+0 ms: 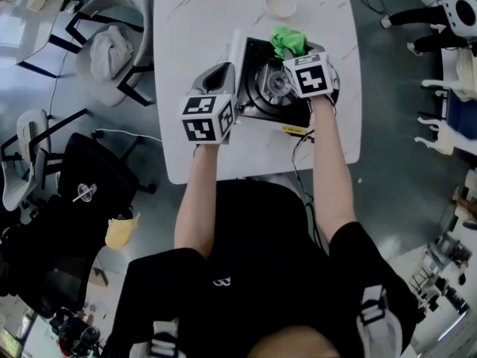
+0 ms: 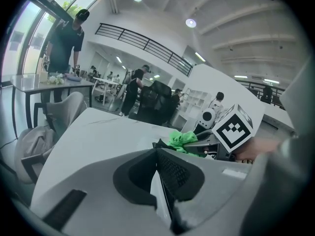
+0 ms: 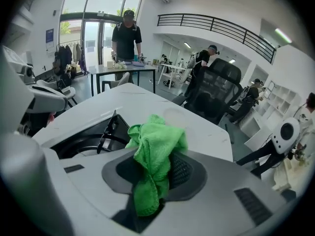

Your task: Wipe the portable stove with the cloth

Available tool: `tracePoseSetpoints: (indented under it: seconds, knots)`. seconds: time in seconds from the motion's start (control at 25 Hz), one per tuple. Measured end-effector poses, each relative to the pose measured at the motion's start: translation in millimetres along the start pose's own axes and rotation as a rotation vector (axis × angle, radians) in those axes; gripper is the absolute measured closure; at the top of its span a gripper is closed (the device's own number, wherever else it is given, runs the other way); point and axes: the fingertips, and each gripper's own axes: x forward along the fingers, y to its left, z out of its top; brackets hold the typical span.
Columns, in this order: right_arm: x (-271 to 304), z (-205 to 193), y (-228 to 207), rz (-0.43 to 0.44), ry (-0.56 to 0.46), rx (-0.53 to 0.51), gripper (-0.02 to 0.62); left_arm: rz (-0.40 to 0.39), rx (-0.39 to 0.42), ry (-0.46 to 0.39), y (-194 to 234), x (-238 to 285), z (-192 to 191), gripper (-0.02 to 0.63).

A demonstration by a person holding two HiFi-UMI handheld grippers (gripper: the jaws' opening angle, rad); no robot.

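Observation:
The black portable stove (image 1: 277, 89) sits in the middle of a white table (image 1: 186, 21). Above the stove's far edge, my right gripper (image 1: 294, 52) is shut on a bunched green cloth (image 1: 288, 40). In the right gripper view the cloth (image 3: 155, 151) hangs out between the jaws, with the stove's burner ring (image 3: 83, 142) below and to the left. My left gripper (image 1: 228, 77) is at the stove's left side, shut on a thin white panel (image 2: 156, 196) that stands up along that edge (image 1: 238, 51). The left gripper view shows the cloth (image 2: 183, 138) just beyond.
A small round dish (image 1: 281, 4) lies on the table beyond the stove. A yellow-tagged cable (image 1: 296, 130) runs off the stove's near side. Grey chairs (image 1: 112, 54) and a black office chair (image 1: 89, 181) stand left of the table. People stand in the background.

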Motion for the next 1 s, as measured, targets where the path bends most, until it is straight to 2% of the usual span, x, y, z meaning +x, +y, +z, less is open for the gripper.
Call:
tracePoseSetpoints:
  seconds: [0.16,0.36,0.52,0.68,0.84,1.0]
  knots:
    - [-3.7,1.7,-14.7,-0.032,-0.029,-0.052,0.497,0.004,0.016,0.001,-10.3,1.9,3.0,0.611]
    - [-10.0,-10.7,-35.0,-0.069,-0.023,-0.046,0.497,0.0,0.035,-0.002,-27.6,2.5,4.1,0.611]
    - [-13.8,-25.4,-59.5,-0.15,0.011,-0.071,0.497,0.003,0.042,0.0,-35.8,1.3,1.7,0.611]
    - [-34.0,-23.9,-78.4,-0.221,-0.046,-0.055,0.497,0.005,0.042,-0.004,-42.6,-0.5,0.1,0.611]
    - [-50.9,-38.8,-72.9,-0.183,-0.106,-0.002,0.497,-0.003,0.043,-0.007,-50.6,0.2,-1.8,0.611]
    - [-58.1,-53.5,-52.7,-0.153,-0.125,-0.054,0.497,-0.021,0.049,-0.003,-55.9,1.6,-6.7,0.611]
